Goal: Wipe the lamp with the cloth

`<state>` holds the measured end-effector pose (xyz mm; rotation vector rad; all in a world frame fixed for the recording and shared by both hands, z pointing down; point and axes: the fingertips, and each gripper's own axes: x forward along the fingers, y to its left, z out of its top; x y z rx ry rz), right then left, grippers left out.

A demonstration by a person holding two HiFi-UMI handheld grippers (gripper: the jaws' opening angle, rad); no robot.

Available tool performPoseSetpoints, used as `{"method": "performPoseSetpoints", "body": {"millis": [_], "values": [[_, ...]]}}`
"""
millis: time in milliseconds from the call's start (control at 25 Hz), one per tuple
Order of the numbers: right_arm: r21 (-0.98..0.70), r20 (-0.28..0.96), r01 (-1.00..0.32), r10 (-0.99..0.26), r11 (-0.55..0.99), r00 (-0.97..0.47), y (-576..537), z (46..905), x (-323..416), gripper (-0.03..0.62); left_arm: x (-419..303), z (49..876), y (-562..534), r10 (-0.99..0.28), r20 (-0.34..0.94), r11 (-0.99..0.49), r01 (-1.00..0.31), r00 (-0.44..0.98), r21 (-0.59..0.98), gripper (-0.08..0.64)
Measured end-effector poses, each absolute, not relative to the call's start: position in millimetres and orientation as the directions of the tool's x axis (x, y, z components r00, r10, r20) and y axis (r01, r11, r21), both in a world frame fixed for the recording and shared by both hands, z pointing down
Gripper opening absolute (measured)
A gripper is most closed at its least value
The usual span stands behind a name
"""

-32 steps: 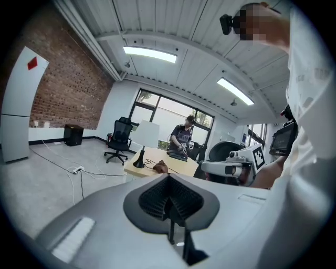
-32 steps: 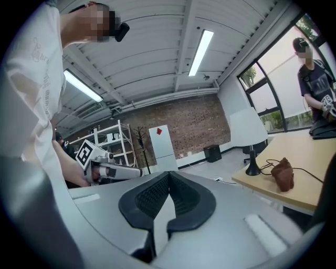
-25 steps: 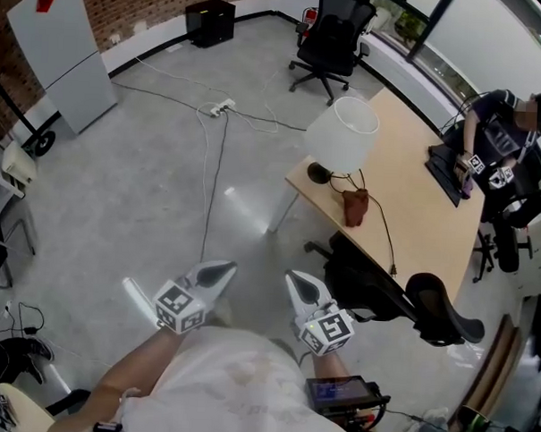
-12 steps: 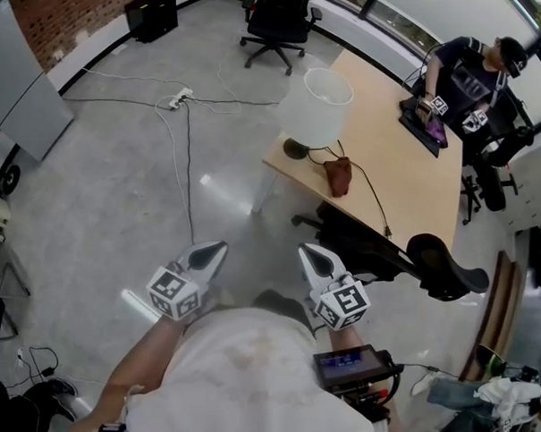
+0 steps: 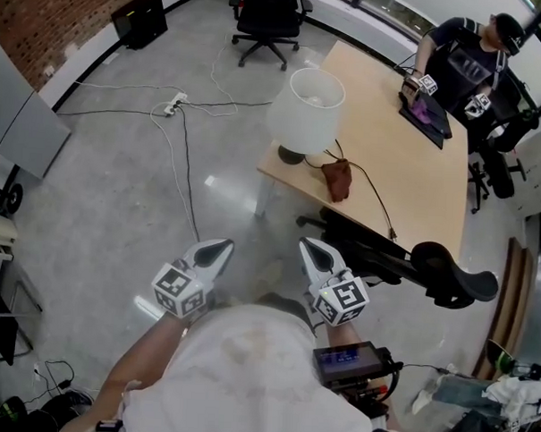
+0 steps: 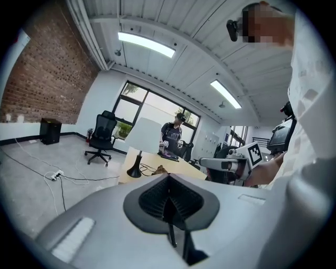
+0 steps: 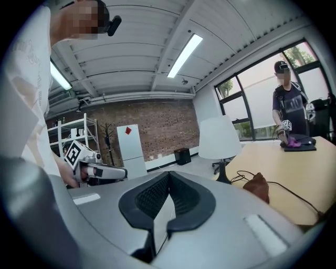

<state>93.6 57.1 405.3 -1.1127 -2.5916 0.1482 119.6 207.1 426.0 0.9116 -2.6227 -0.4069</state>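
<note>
A lamp with a white shade (image 5: 304,106) and a dark base stands at the near corner of a light wooden table (image 5: 394,162). Beside its base lies a crumpled brown cloth (image 5: 337,179), next to a black cord. My left gripper (image 5: 218,249) and right gripper (image 5: 308,249) are held side by side in front of my body, over the floor and well short of the table. Both are shut with nothing in them. From the left gripper view the lamp (image 6: 143,137) and cloth (image 6: 160,169) are far ahead. The right gripper view has the lamp (image 7: 218,138) and cloth (image 7: 258,185) off to the right.
A black office chair (image 5: 389,259) stands at the table's near side, between me and the tabletop. Another chair (image 5: 266,13) is at the back. A person (image 5: 470,54) works at the table's far end. Cables and a power strip (image 5: 175,103) lie on the concrete floor.
I have walked toward the table, and the lamp and cloth sit nearer and more central in the head view. Both grippers stayed shut and side by side.
</note>
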Motion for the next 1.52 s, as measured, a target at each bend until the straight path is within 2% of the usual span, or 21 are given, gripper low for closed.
{"method": "performPoseSetpoints", "body": {"millis": [760, 1120, 1520], "values": [[-0.316, 0.199, 0.51, 0.582, 0.8, -0.789, -35, 405, -22, 0.012, -36, 429, 43, -0.837, 0.284, 0.538, -0.797, -0.467, 0.274, 0.002], [-0.299, 0.221, 0.448, 0.518, 0.842, -0.826, -65, 406, -49, 0.012, -73, 445, -7, -0.859, 0.331, 0.48, -0.838, -0.39, 0.259, 0.002], [-0.305, 0.26, 0.305, 0.387, 0.902, -0.885, -91, 421, -68, 0.012, -99, 491, -45, -0.848, 0.441, 0.417, -0.883, -0.294, 0.214, 0.002]]}}
